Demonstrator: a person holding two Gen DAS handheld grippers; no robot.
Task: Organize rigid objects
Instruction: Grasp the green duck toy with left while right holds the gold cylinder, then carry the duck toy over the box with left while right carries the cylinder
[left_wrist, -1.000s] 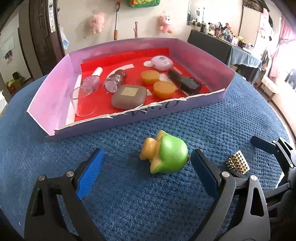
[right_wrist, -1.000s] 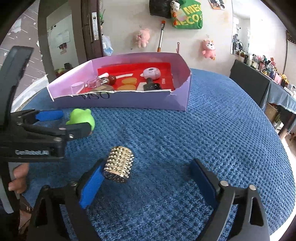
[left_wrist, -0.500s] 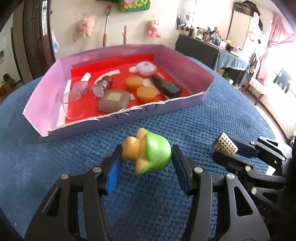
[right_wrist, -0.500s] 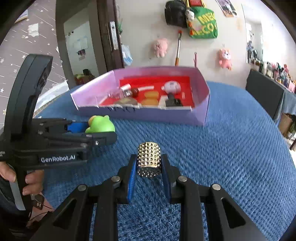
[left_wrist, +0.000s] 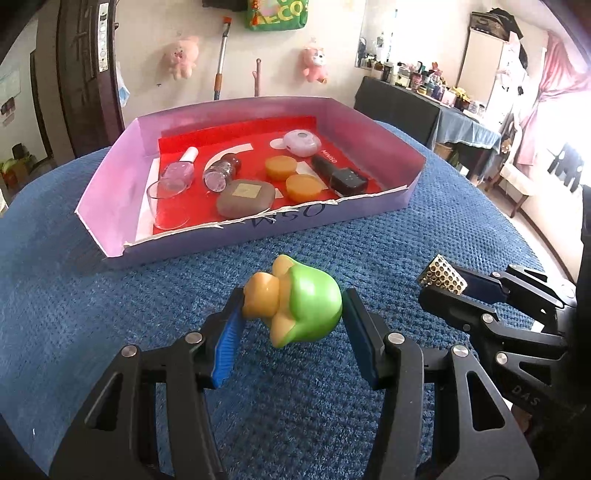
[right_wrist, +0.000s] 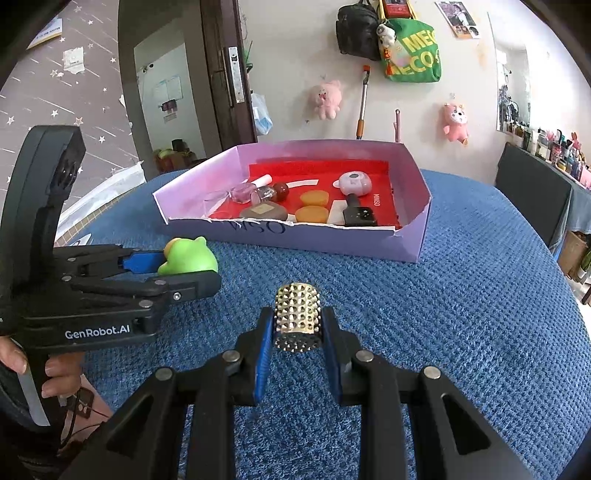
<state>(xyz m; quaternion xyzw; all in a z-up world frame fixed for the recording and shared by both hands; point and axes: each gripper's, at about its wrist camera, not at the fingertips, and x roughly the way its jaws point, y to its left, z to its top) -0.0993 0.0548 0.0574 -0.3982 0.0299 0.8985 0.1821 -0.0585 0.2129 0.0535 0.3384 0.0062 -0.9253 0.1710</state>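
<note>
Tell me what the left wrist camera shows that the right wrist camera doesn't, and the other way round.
Only the left wrist view shows the dresser crowded with bottles and the pink curtain on the right side of the room.

Only the right wrist view shows the person's hand on the left tongs' handle, the GenRobot.AI label and the black bag on the wall.

Both show the purple box, the green toy held in the left tongs and the studded gold cylinder held in the right tongs.
</note>
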